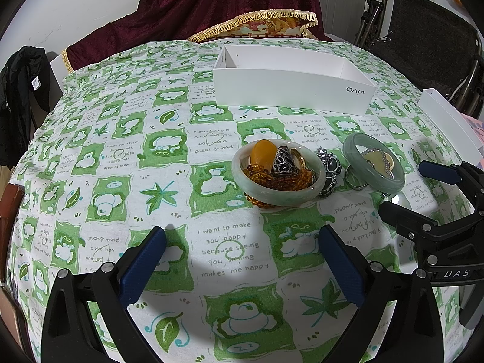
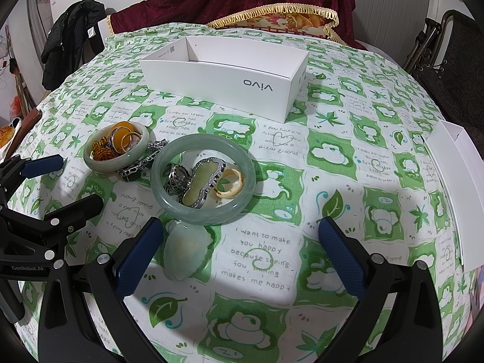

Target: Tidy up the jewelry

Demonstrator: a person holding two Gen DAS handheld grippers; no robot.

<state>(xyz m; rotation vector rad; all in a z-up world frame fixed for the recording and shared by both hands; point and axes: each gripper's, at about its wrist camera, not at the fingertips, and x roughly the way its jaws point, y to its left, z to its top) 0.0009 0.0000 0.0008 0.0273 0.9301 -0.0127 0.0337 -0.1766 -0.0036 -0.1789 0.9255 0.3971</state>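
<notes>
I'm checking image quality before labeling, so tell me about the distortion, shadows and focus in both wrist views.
Left wrist view: strong fisheye bends the tablecloth into a dome, corners are black, and the left gripper casts soft shadows below itself; the white box looks sharp. Right wrist view: same barrel distortion, a grey shadow falls around the right gripper, and the green bangle shows mild sheen but no harsh glare.

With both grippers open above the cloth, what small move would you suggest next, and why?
Probably ease the right gripper left and down over the pale jade pendant. It lies loose on the tablecloth beside that gripper's left finger, outside the green bangle, and the white box looks empty.
</notes>
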